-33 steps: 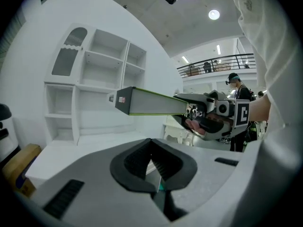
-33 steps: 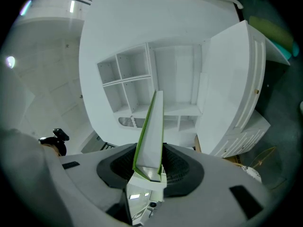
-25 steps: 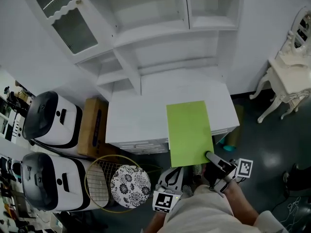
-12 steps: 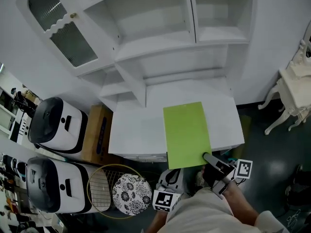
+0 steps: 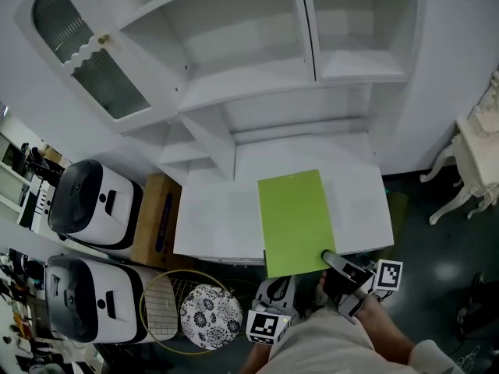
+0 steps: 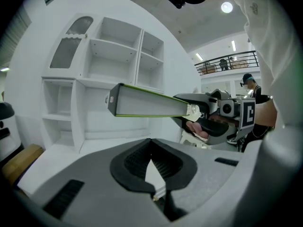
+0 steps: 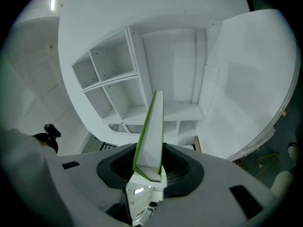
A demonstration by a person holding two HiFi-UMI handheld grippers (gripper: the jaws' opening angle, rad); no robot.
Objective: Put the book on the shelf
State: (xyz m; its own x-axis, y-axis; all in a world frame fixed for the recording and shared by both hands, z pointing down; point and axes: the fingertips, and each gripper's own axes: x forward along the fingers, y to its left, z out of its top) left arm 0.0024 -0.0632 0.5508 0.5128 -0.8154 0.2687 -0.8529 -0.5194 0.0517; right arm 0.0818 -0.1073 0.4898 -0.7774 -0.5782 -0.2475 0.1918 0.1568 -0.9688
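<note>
A flat lime-green book (image 5: 295,220) hangs level above the white desk top (image 5: 214,216), its far edge towards the white shelf unit (image 5: 242,61). My right gripper (image 5: 328,258) is shut on the book's near right corner. In the right gripper view the book (image 7: 152,126) stands edge-on between the jaws, pointing at the open shelves (image 7: 118,79). My left gripper (image 5: 274,291) stays low by the person's body, shut and holding nothing. The left gripper view shows the book (image 6: 149,107) from the side, with the right gripper (image 6: 201,111) clamped on its end.
Two white appliances (image 5: 95,201) (image 5: 86,302) stand on the floor at the left, beside a cardboard box (image 5: 160,218). A racket (image 5: 165,306) and a patterned round item (image 5: 212,318) lie below the desk. A white chair (image 5: 477,154) stands at the right. A glazed cabinet door (image 5: 90,53) hangs open at upper left.
The view has tilted up, showing more of the shelf unit. The book has shifted slightly left and towards the shelves in the right gripper's hold. The left gripper has stayed put.
</note>
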